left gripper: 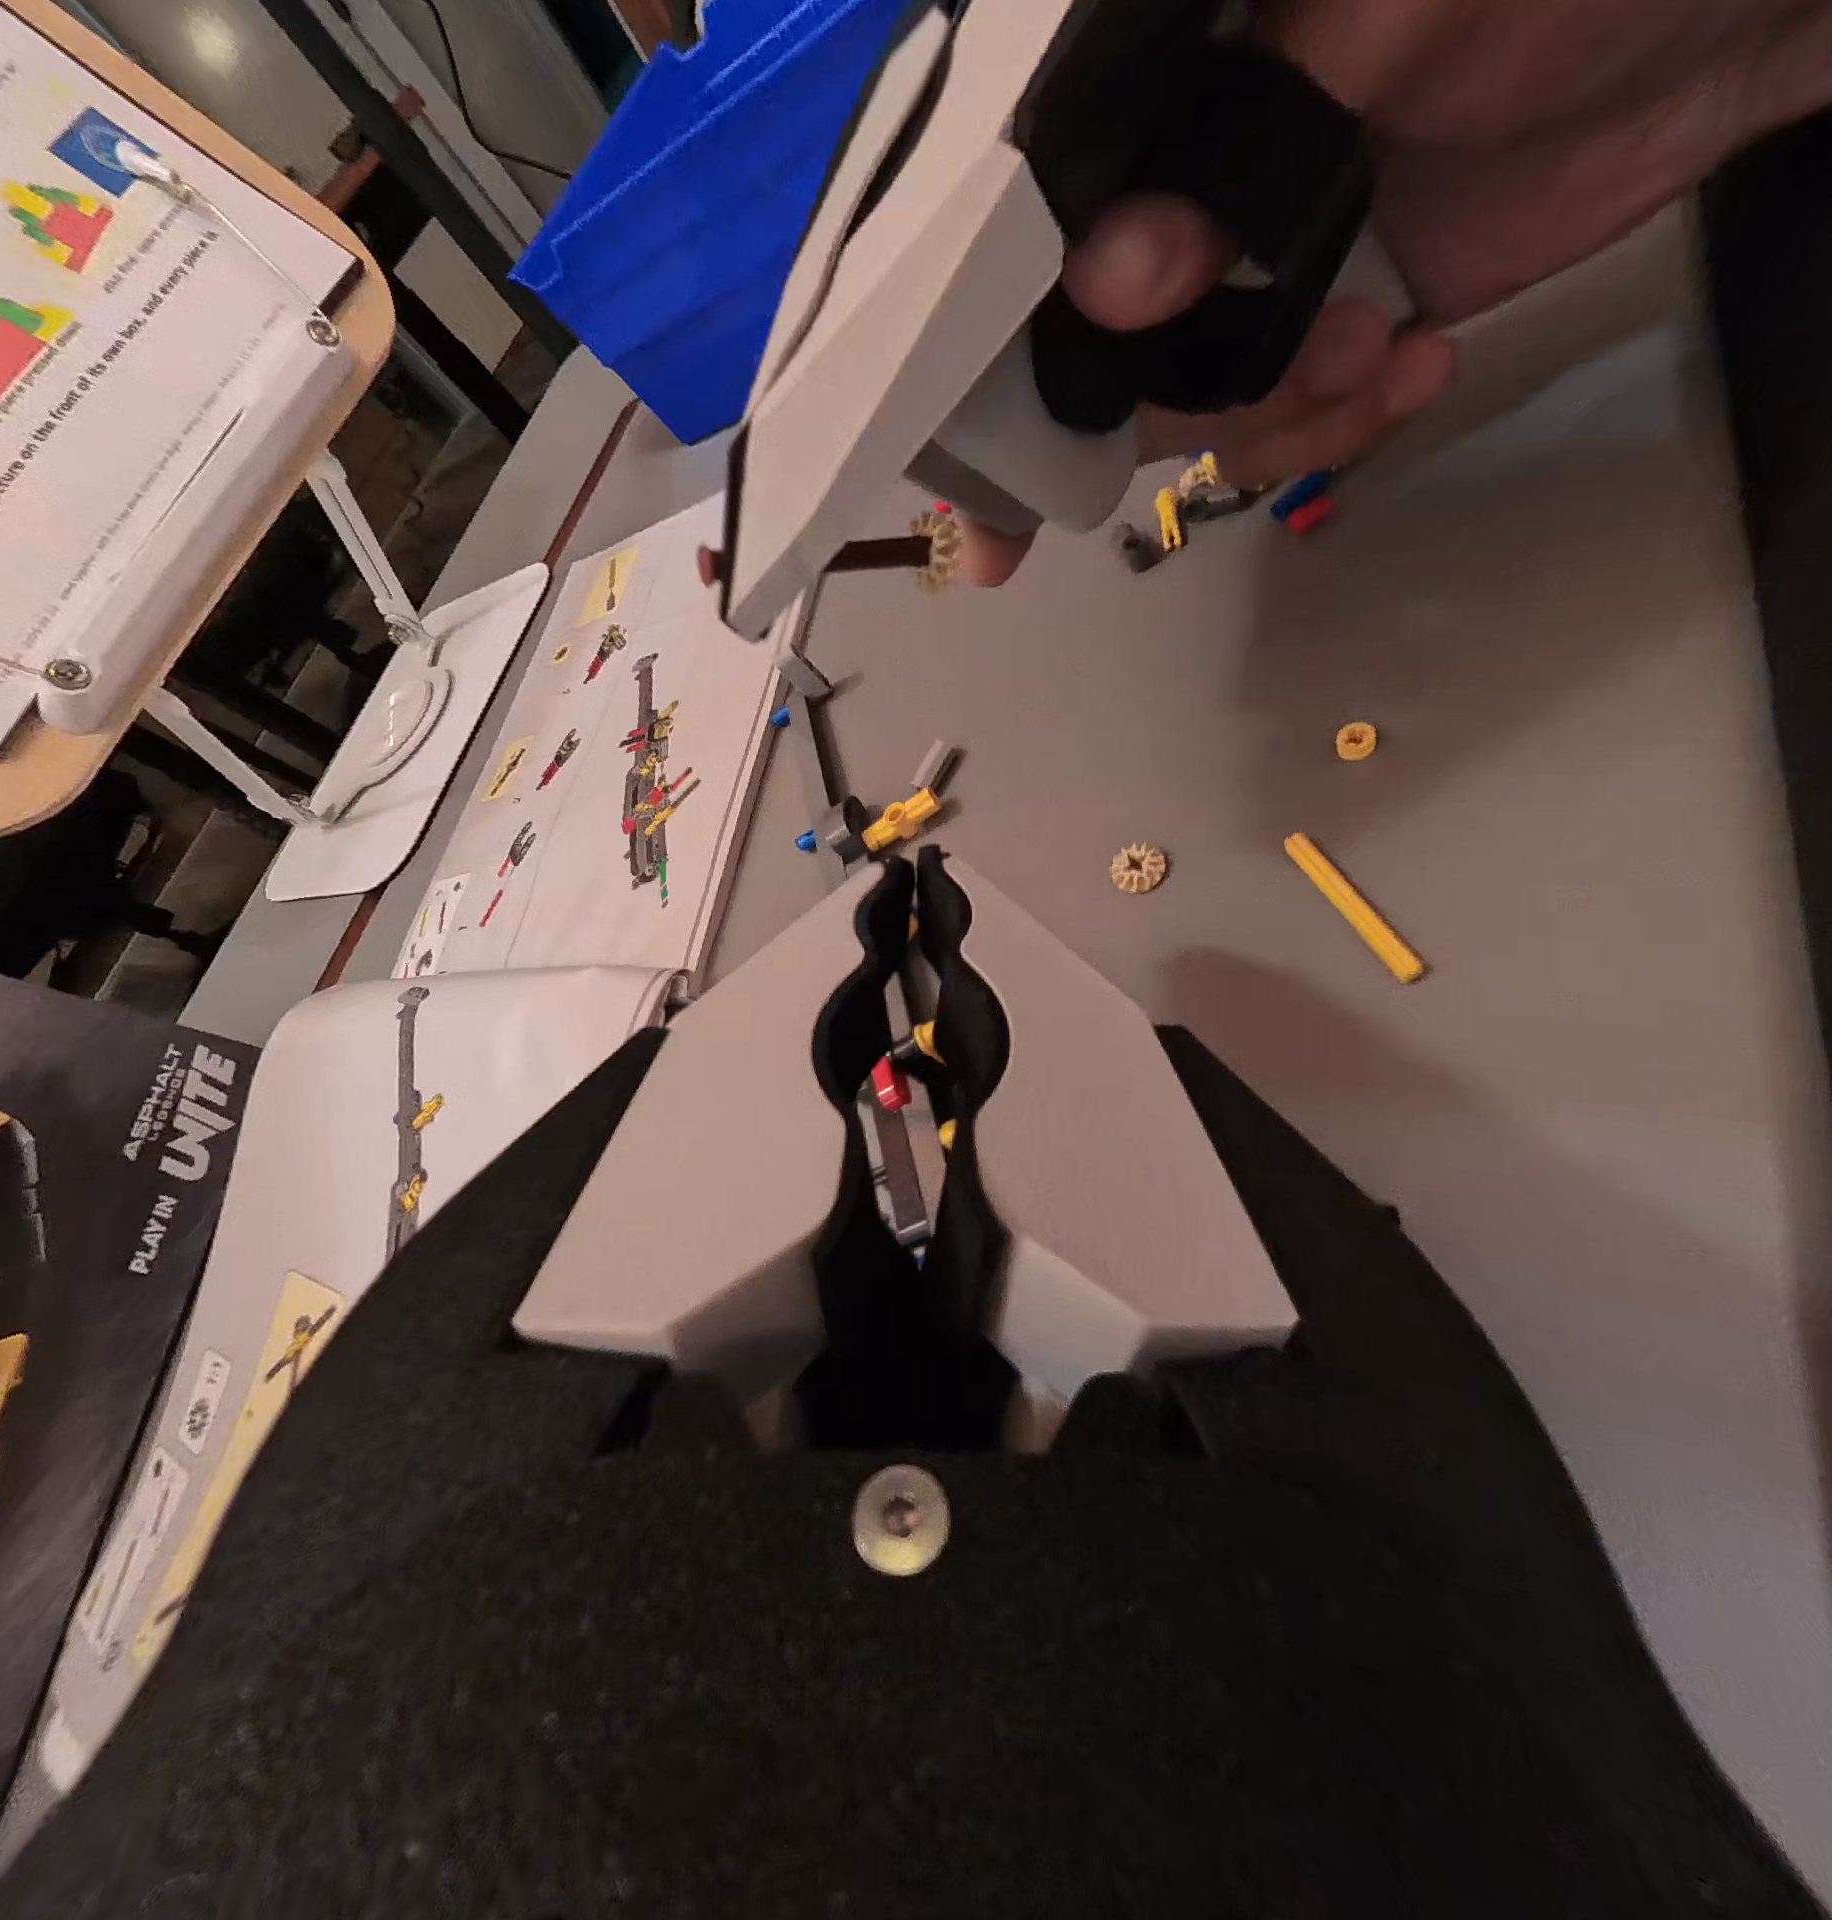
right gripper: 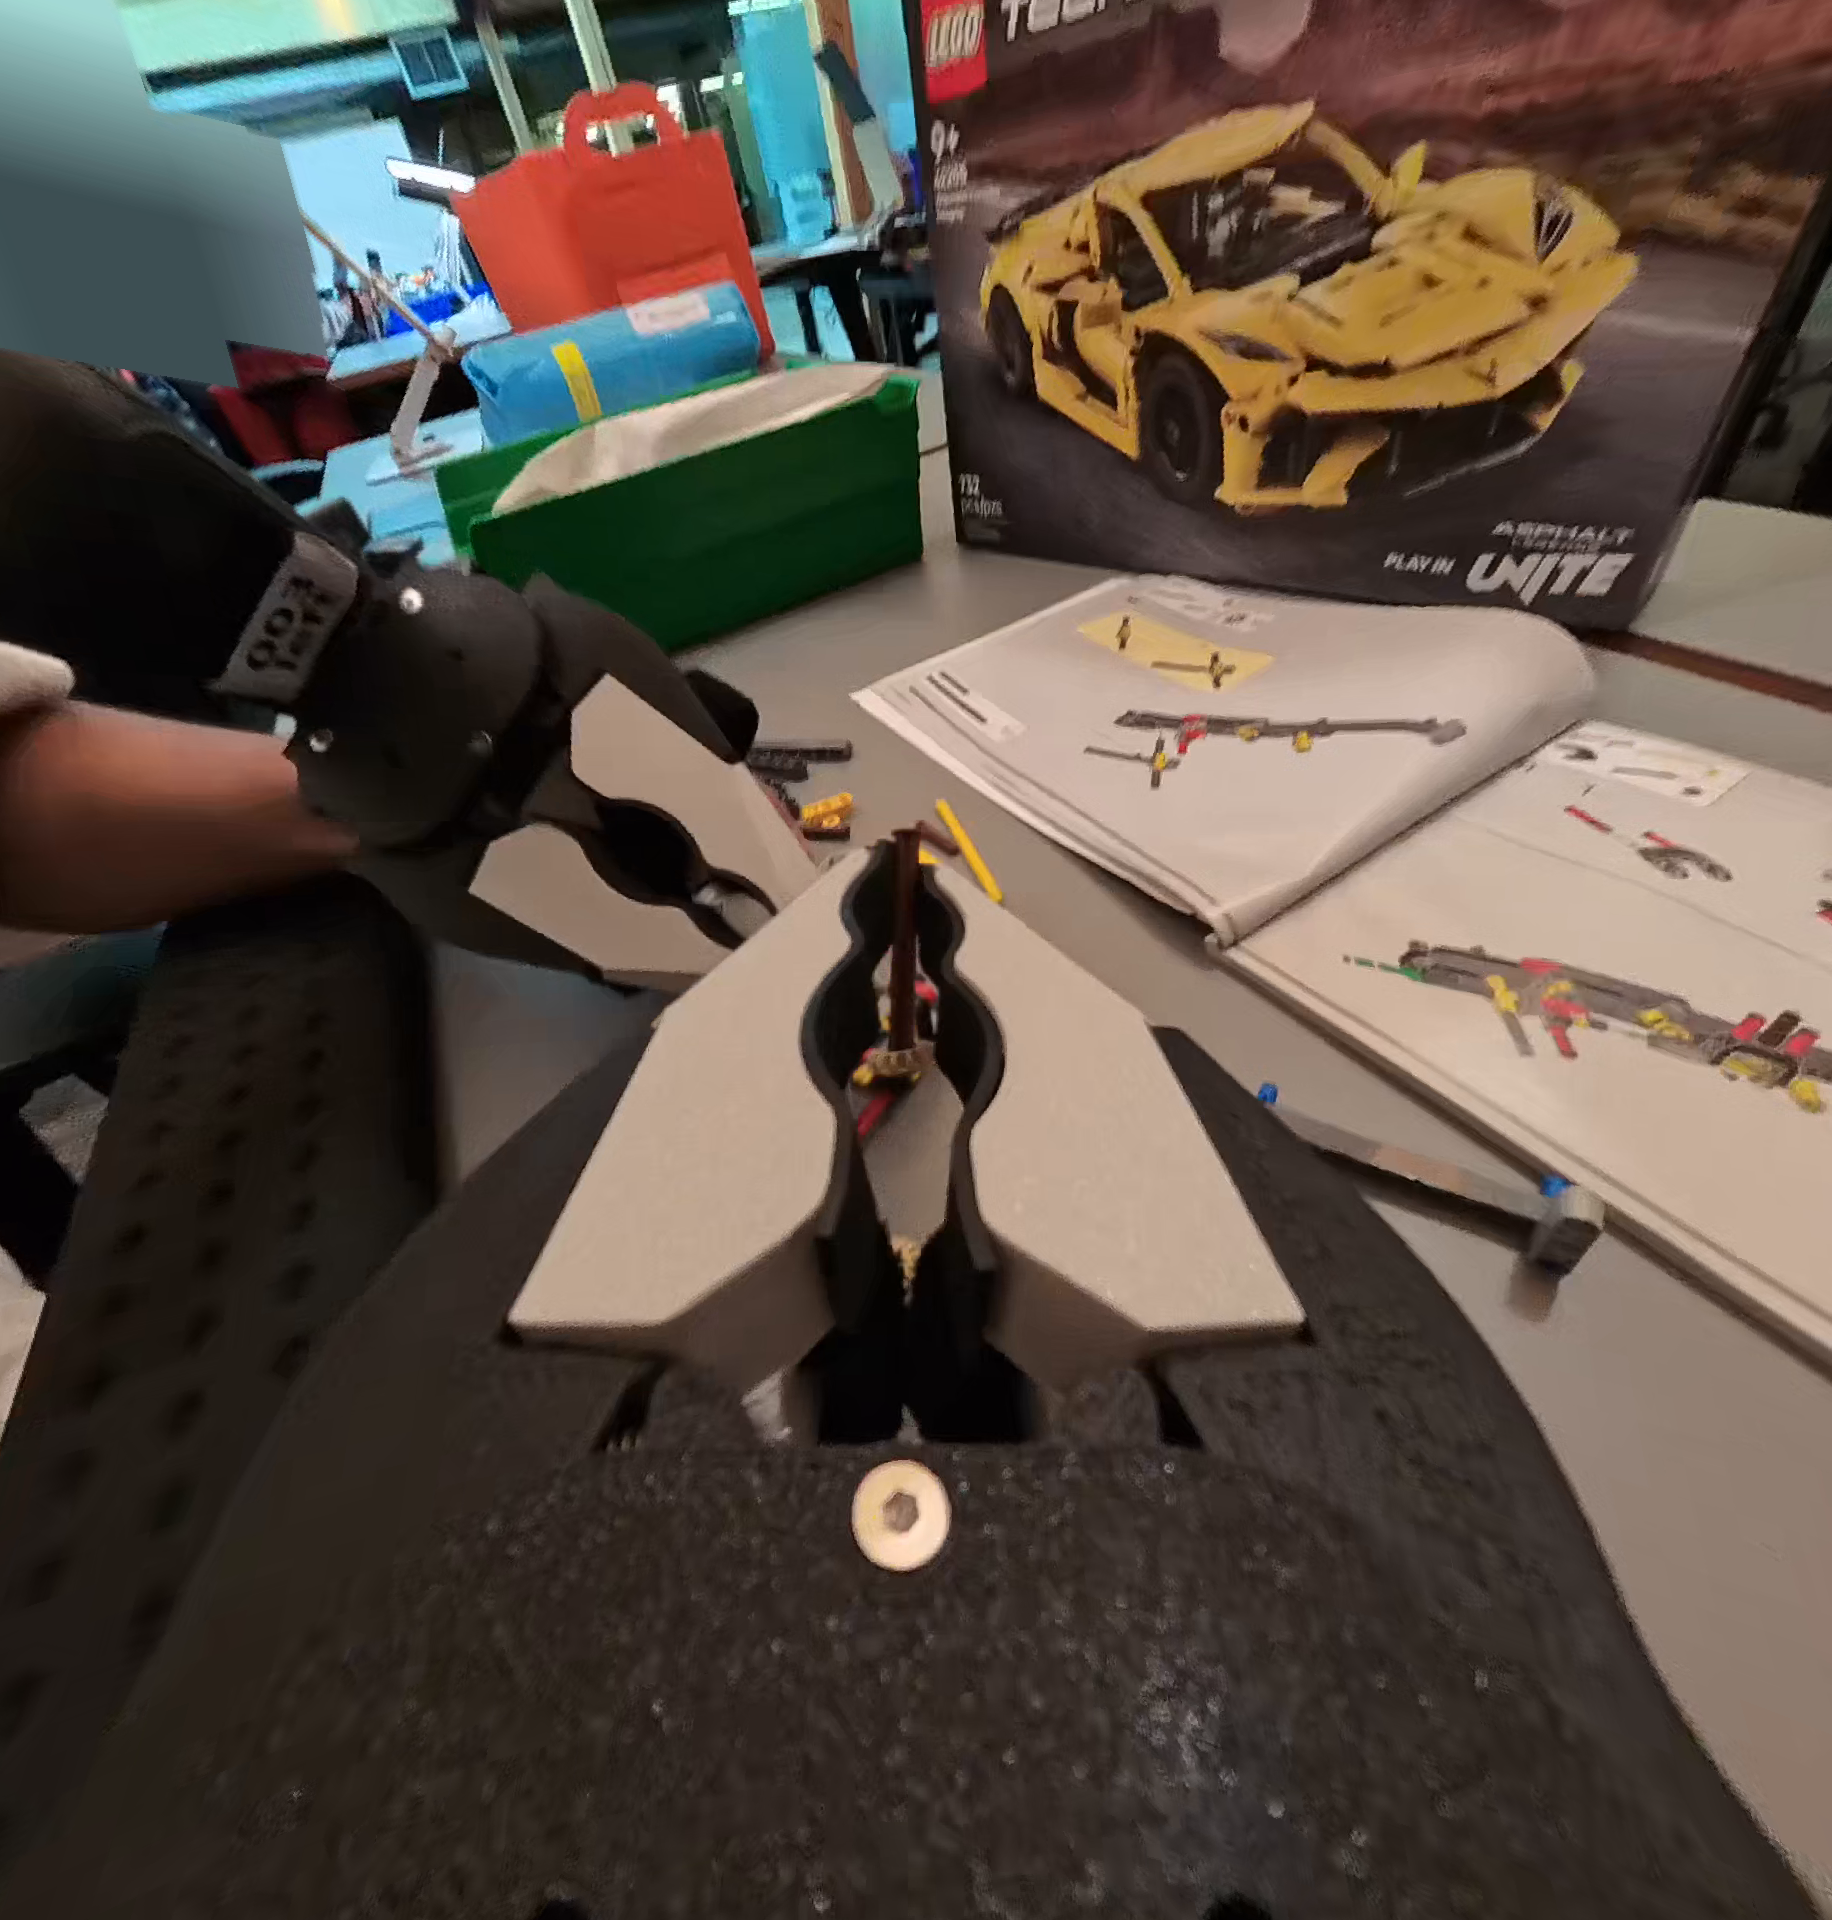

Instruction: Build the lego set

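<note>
The dark brown axle [right gripper: 904,935] with a tan gear [right gripper: 896,1062] on its near end sits clamped between the closed fingers of the right tool [right gripper: 901,862], its far tip poking out past the fingertips; the left wrist view shows the same axle [left gripper: 870,551] and gear [left gripper: 935,540] held above the counter [left gripper: 1307,1143]. The left tool [left gripper: 914,862] is pressed together on a long grey beam assembly [left gripper: 896,1164] studded with red and yellow pins, most of it hidden behind the black pads, so its full shape cannot be made out. Just beyond the left fingertips lies a yellow connector [left gripper: 899,816], with a loose tan gear [left gripper: 1138,868], a yellow axle [left gripper: 1353,907] and a small yellow bush [left gripper: 1356,740] apart on the grey surface; farther pieces under the hand [left gripper: 1307,343] are blurred. An open instruction booklet [right gripper: 1359,831] lies beside the parts, a grey beam [right gripper: 1452,1184] resting at its edge. Behind it stands the set's box [right gripper: 1359,312], cut off at the top, bearing a picture of a yellow sports car and printed branding. A green bin [right gripper: 704,520], a blue bin [left gripper: 704,239] and a printed sheet on a stand [left gripper: 112,343] sit at the margins.
</note>
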Motion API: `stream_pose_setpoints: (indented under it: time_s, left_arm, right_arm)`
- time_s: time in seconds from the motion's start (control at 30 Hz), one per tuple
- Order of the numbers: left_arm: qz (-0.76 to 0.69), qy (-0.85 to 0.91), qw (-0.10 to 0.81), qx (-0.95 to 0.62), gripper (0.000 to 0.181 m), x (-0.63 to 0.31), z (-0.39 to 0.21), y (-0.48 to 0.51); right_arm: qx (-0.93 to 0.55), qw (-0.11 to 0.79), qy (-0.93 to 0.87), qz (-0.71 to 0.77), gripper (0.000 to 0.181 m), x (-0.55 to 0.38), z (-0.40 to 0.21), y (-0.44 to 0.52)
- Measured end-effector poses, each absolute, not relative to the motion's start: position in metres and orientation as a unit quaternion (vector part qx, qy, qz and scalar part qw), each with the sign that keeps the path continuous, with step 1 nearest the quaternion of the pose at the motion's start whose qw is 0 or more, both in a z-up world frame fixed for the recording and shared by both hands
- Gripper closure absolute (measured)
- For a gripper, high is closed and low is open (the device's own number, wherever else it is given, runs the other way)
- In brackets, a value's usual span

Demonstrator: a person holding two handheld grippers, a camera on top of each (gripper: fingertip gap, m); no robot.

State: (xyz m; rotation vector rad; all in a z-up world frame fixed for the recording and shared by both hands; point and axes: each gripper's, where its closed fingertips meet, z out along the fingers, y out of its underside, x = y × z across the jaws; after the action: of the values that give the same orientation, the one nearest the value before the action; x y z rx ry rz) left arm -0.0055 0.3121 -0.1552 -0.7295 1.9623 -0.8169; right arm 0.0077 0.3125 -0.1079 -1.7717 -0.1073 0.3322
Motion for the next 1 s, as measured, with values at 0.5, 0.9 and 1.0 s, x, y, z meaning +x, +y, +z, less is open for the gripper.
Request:
stream_pose_setpoints:
  time_s: [0.5, 0.9, 1.0]
  left_arm:
    - [-0.512, 0.7, 0.311, -0.388, 0.153, 0.002, -0.117, 0.294]
    - [-0.639, 0.618, 0.174, -0.424, 0.178, 0.001, -0.095, 0.295]
    - [-0.639, 0.622, 0.148, -0.427, 0.179, -0.003, -0.103, 0.297]
  right_arm:
    - [-0.635, 0.65, 0.093, 0.407, 0.18, 0.013, -0.072, 0.314]
    - [-0.685, 0.639, 0.035, 0.349, 0.179, -0.008, -0.082, 0.323]
    - [-0.702, 0.62, 0.028, 0.349, 0.178, -0.011, -0.089, 0.323]
